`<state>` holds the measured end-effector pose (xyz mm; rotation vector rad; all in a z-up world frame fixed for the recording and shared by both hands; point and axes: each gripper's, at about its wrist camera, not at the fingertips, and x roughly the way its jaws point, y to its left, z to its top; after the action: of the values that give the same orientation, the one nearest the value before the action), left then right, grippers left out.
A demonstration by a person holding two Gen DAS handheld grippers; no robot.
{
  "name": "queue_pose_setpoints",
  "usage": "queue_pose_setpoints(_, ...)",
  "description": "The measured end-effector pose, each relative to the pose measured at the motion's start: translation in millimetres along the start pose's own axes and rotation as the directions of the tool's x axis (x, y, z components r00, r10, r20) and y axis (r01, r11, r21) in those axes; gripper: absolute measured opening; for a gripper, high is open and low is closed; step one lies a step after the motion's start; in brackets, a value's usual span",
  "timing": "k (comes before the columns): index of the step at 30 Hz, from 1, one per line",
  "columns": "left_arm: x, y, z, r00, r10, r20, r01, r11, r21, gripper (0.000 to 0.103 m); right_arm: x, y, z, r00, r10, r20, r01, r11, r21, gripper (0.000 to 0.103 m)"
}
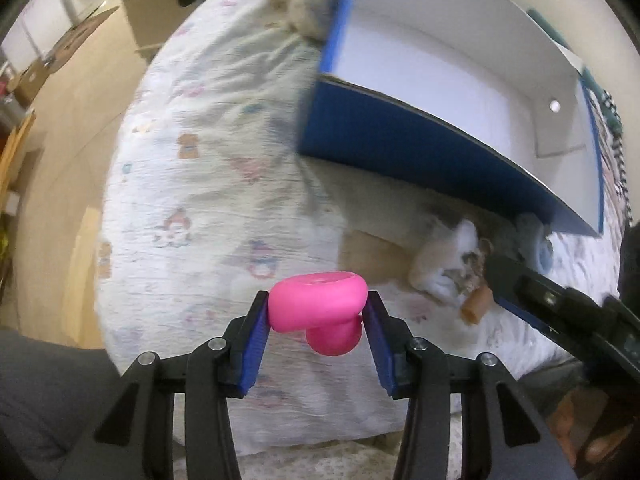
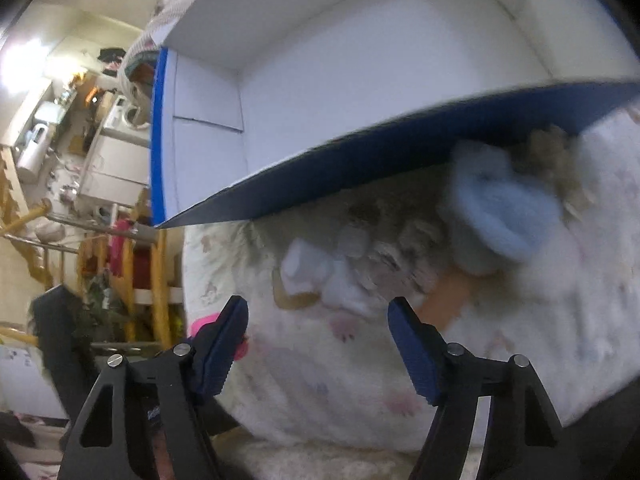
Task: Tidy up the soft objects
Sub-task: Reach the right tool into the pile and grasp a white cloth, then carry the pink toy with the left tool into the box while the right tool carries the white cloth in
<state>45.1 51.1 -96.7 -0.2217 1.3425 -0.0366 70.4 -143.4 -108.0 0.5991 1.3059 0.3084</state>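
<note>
While the left gripper [image 1: 318, 312] clamps one soft pink mushroom-shaped rubber toy [image 1: 320, 312], the toy's long axis runs from 3 to 9 o'clock, its bulb toward 6. At 1 o'clock lies a blue cardboard box with a white inside [image 1: 400, 148], open printed quilt [image 1: 200, 184] at 10. From the right wrist, the right gripper [image 2: 318, 344] hangs open with nothing between its pads, over a white-and-brown plush toy [image 2: 348, 264]; one pale blue fuzzy bundle [image 2: 500, 216] sits at 2 o'clock under the box edge.
</note>
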Motion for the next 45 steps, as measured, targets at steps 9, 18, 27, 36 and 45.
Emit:
queue_pose_setpoints(9, -12, 20, -5, 1.0, -0.004, 0.02, 0.004, 1.0, -0.021, 0.043, 36, 20, 22, 0.993, -0.112, -0.023, 0.112, 0.993, 0.021, 0.036)
queue_pose_setpoints(18, -4, -3, -2, 0.999, 0.014, 0.03, -0.013, 1.0, -0.008, 0.043, 1, 24, 18, 1.0, -0.011, 0.015, 0.011, 0.999, -0.03, 0.008)
queue_pose_setpoints(27, -4, -22, -4, 0.996, 0.057, 0.063, -0.059, 0.998, 0.023, 0.043, -40, 19, 8, 0.996, 0.068, 0.058, -0.067, 0.997, -0.028, 0.008)
queue_pose_setpoints(36, -29, -37, 8, 0.989, 0.048, 0.137, -0.055, 0.997, 0.047, 0.043, -89, 20, 20, 0.979, 0.141, 0.144, -0.136, 0.99, -0.046, 0.008)
queue_pose_setpoints(45, -74, -69, 69, 0.969, 0.024, 0.244, -0.054, 0.992, 0.117, 0.043, -130, 24, 66, 0.958, 0.143, 0.247, -0.121, 0.987, -0.103, 0.008)
